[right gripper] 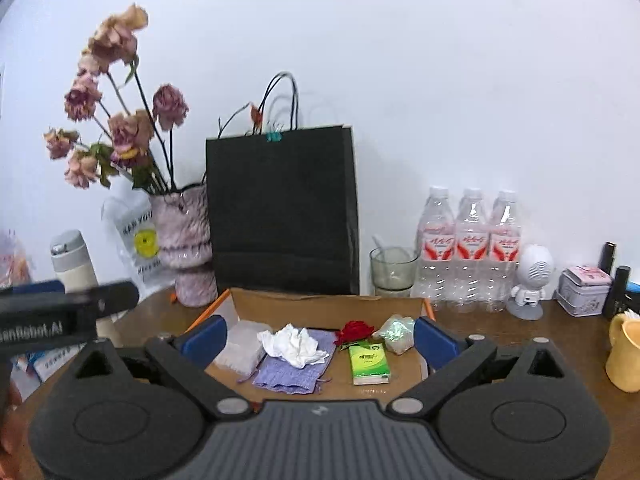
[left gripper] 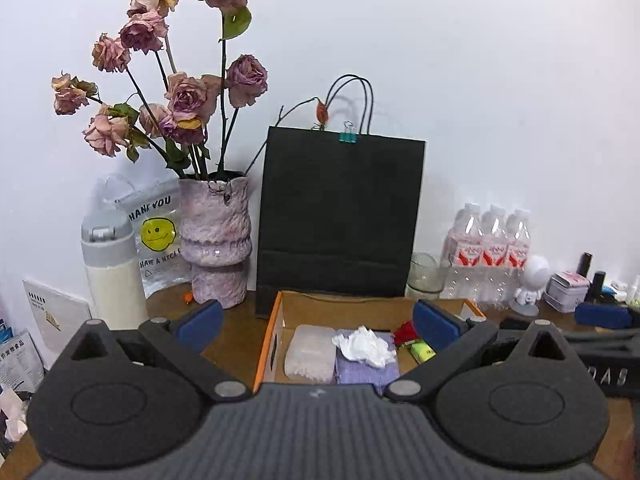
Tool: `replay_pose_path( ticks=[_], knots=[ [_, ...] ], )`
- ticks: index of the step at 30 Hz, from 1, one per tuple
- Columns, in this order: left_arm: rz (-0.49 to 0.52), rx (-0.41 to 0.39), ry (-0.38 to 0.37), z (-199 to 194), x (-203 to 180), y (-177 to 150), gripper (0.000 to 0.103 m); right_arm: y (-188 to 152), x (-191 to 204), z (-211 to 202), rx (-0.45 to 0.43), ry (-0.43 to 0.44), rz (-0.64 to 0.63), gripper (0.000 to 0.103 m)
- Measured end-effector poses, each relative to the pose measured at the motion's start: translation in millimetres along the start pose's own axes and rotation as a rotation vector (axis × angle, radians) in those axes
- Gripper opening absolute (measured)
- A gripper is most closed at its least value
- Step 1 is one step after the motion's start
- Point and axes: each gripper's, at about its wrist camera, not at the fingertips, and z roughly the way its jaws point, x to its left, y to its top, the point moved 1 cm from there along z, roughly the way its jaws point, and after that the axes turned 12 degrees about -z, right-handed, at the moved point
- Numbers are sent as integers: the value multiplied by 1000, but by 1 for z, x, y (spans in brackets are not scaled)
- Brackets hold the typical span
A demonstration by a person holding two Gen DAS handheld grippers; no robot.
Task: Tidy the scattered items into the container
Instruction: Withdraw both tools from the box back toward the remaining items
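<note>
**Box at the front, bag and vase behind**

An open cardboard box [right gripper: 328,304] sat on the tabletop [right gripper: 500,332]. In it, left to right, lay a plastic case [right gripper: 240,346], a fabric pouch [right gripper: 292,372] with a crumpled tissue [right gripper: 294,344] on it, a tissue packet [right gripper: 368,362] with a rose [right gripper: 354,330] behind it, and a wrapped bundle [right gripper: 396,332]. Behind the box stood a paper bag [right gripper: 280,208], a vase [right gripper: 186,240] to its left, a glass [right gripper: 394,270] and three bottles [right gripper: 468,248] to its right.

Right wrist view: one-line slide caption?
Open right gripper above cardboard box holding tissue, purple pouch, green pack.
</note>
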Motion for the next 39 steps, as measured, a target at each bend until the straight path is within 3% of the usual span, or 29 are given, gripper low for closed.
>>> replay_pose_path(
  ticks=[4,8,10,15,18,23,26,34,39],
  knots=[
    [-26,35,-48,-8,10,-17,103,-14,3,-11,9,-15,0,102],
    [3,48,-16,-28,19,-40,103,-39,12,-27,32,-52,-36,103],
    [32,42,-28,-38,23,-58,103,-60,17,-36,31,-29,-22,103],
    [119,141,20,-53,28,-104,103,-104,32,-49,110,-17,-11,103],
    [130,151,-25,-66,32,-124,103,-130,39,-60,120,19,7,103],
    [88,204,-5,-81,44,-152,103,-162,51,-73,206,11,-16,103],
    [75,257,-14,-85,49,-161,103,-175,53,-84,241,6,-7,103],
    [38,298,-28,-75,56,-166,103,-191,45,-104,248,60,62,102],
    [84,262,-75,-41,53,-143,103,-179,40,-89,221,133,74,83]
  ],
)
